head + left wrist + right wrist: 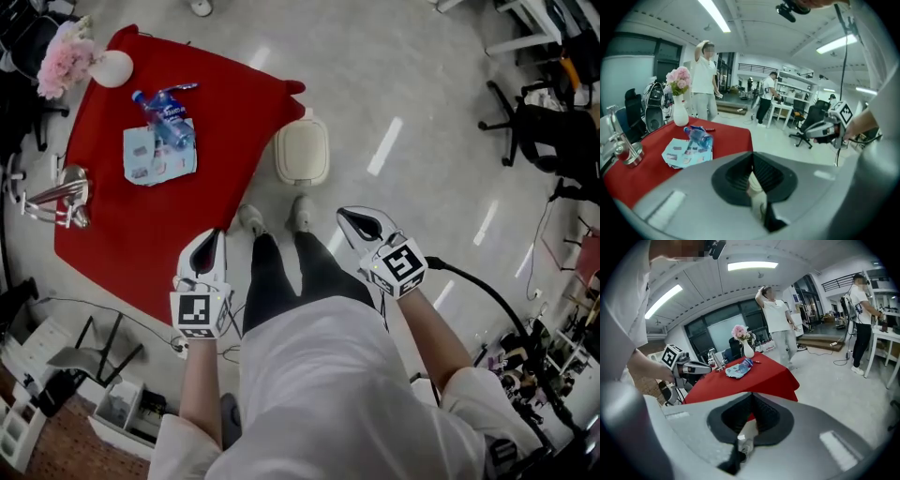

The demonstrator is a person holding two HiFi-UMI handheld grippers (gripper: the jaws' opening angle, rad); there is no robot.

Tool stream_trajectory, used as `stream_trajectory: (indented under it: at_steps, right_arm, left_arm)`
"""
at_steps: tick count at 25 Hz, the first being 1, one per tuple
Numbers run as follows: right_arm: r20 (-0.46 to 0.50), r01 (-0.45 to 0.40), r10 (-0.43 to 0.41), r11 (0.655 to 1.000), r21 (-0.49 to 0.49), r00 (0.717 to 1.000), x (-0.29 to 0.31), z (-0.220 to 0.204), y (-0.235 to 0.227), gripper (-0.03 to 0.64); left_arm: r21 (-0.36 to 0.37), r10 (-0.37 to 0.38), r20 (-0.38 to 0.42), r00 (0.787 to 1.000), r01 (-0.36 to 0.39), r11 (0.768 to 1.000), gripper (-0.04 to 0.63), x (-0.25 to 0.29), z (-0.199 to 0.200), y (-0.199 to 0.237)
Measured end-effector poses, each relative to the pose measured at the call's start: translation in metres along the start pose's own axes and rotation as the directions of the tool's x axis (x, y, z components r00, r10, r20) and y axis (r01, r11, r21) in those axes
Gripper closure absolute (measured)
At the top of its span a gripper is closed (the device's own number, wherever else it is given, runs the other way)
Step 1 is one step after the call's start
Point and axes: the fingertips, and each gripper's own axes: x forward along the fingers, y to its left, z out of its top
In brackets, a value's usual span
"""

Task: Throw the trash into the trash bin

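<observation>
Two grippers, head view: I hold my left gripper (216,239) and right gripper (352,220) low in front of me, one on either side of my legs, and neither carries anything.
Trash, head view: a crushed plastic bottle (167,114) lies on a paper sheet (150,157) on the red tabletop (141,234), well apart from both grippers.
Trash bin, head view: the cream trash bin (302,150) stands on the floor (403,112) just beside the tabletop's edge. Its lid looks down, as far as I can tell.
Other things, head view: a vase of pink flowers (89,61) and a metal stand (58,195) sit along the tabletop's edges.
Left gripper view: my fingers (765,172) are clenched together with nothing between them. The bottle and paper show ahead on the red cloth, off to the left.
Right gripper view: my fingers (764,411) are pressed together too, and empty. The trash lies far ahead on the tabletop.
Step in hand: I judge this as the approach, with nothing picked up yet.
Next move: one gripper needs to spread its fingers, reach across to the bottle and close round its body. Thin crushed plastic may slip. The flat paper calls for a pinch at an edge, and the bin's lid may need opening first.
</observation>
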Motion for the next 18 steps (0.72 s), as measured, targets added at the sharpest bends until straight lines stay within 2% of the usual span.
stream_trajectory:
  at_steps: [5, 8, 12, 18]
  right_arm:
    - [-0.049, 0.026, -0.024, 0.999, 0.040, 0.999, 0.035, -0.048, -0.020, 0.617]
    - [-0.094, 0.054, -0.047, 0.996, 0.070, 0.994, 0.061, -0.085, -0.033, 0.617]
    - [-0.152, 0.071, -0.056, 0.993, 0.099, 0.987, 0.093, -0.131, -0.046, 0.617]
    - [-0.194, 0.104, -0.079, 0.987, 0.123, 0.978, 0.134, -0.193, -0.061, 0.617]
  left_arm:
    - [-0.003, -0.011, -0.026, 1.000, 0.011, 1.000, 0.589, 0.024, -0.028, -0.002]
    - [-0.018, 0.008, -0.042, 0.999, -0.009, 1.000, 0.589, 0.039, -0.039, -0.005]
    - [0.011, 0.023, -0.041, 0.999, -0.022, 1.000, 0.589, 0.059, -0.059, -0.011]
    - [0.003, -0.021, -0.069, 0.997, 0.021, 1.000, 0.589, 0.081, -0.105, -0.028]
